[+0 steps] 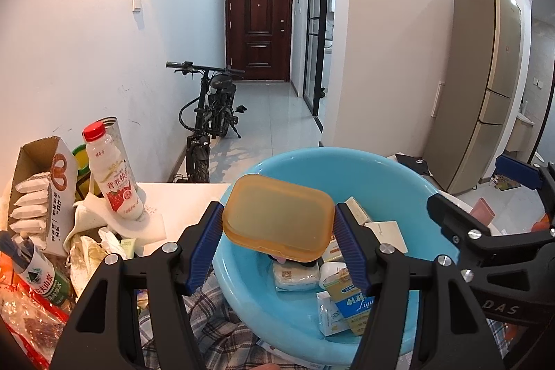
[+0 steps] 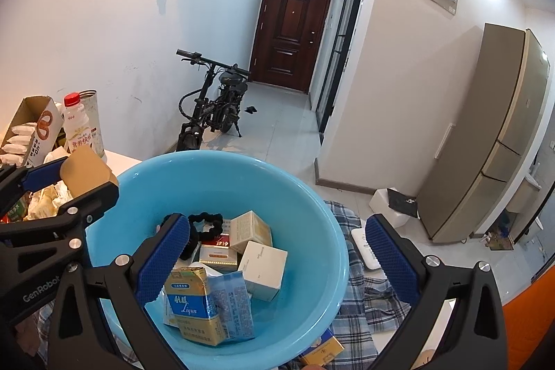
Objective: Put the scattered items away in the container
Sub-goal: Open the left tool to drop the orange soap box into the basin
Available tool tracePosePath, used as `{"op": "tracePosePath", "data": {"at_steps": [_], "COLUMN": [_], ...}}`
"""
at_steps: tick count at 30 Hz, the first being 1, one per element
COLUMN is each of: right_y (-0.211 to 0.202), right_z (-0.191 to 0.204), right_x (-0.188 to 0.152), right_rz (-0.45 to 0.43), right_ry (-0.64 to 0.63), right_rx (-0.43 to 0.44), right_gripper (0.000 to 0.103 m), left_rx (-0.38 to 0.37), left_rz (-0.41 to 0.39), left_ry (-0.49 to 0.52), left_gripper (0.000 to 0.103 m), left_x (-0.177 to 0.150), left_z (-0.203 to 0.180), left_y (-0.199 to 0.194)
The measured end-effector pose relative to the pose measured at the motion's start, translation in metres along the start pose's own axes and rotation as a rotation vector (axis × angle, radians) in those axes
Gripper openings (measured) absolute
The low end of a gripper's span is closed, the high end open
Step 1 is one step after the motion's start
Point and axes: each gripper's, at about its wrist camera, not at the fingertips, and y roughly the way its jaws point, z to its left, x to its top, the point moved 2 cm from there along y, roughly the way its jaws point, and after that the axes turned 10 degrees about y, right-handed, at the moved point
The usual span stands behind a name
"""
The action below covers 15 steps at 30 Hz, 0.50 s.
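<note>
Left gripper (image 1: 278, 233) fills the bottom of the left wrist view, blue pads closed on the short ends of an amber plastic case (image 1: 277, 218), which hangs at frame centre over the near-left rim of the blue basin (image 1: 399, 172). Case looks light, stiff and smooth, likely slippery; rounded corners, so the flat end faces it is held by seem the right hold, and it should drop without harm. Right gripper (image 2: 277, 257) sits at the bottom of the right wrist view, jaws spread wide with nothing between them, hovering over the basin. Basin already holds a Liqun carton (image 2: 194, 307), white box (image 2: 263, 269), cream box (image 2: 250, 229), black scrunchie (image 2: 204, 224), all light. More clutter at left of frame: milk bottle (image 1: 116, 175) with red cap, pretzel box (image 1: 41, 193), water bottle (image 1: 41, 276), crumpled wrappers. Surface: white tabletop (image 1: 180, 196) with a plaid cloth (image 2: 367, 293) under the basin. Room: hallway, dark wooden door (image 1: 258, 25) upper centre, e-bike (image 1: 211, 117) against the wall, fridge (image 1: 485, 85) at right, pale tiled floor.
</note>
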Motion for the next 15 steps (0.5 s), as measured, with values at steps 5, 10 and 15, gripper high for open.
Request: {"op": "tracePosePath", "data": {"at_steps": [5,10,15], "right_y": [-0.0028,-0.0048,-0.0066], "right_z": [-0.0016,-0.0002,0.0010], "right_x": [0.0012,0.0015,0.0023], "right_rz": [-0.005,-0.009,-0.013], "right_ry": [0.004,0.001,0.000], "right_rx": [0.000,-0.002,-0.006], "right_gripper": [0.103,0.103,0.103], "left_rx": [0.000,-0.003,-0.013], "left_rz": [-0.002,0.003,0.009], "left_ry": [0.005,0.009,0.010], "left_gripper": [0.063,0.063,0.063], "left_x": [0.0001,-0.0006,-0.0008], "left_z": [-0.0031,-0.0043,-0.0047], "left_y": [0.0002,0.0014,0.0024]}}
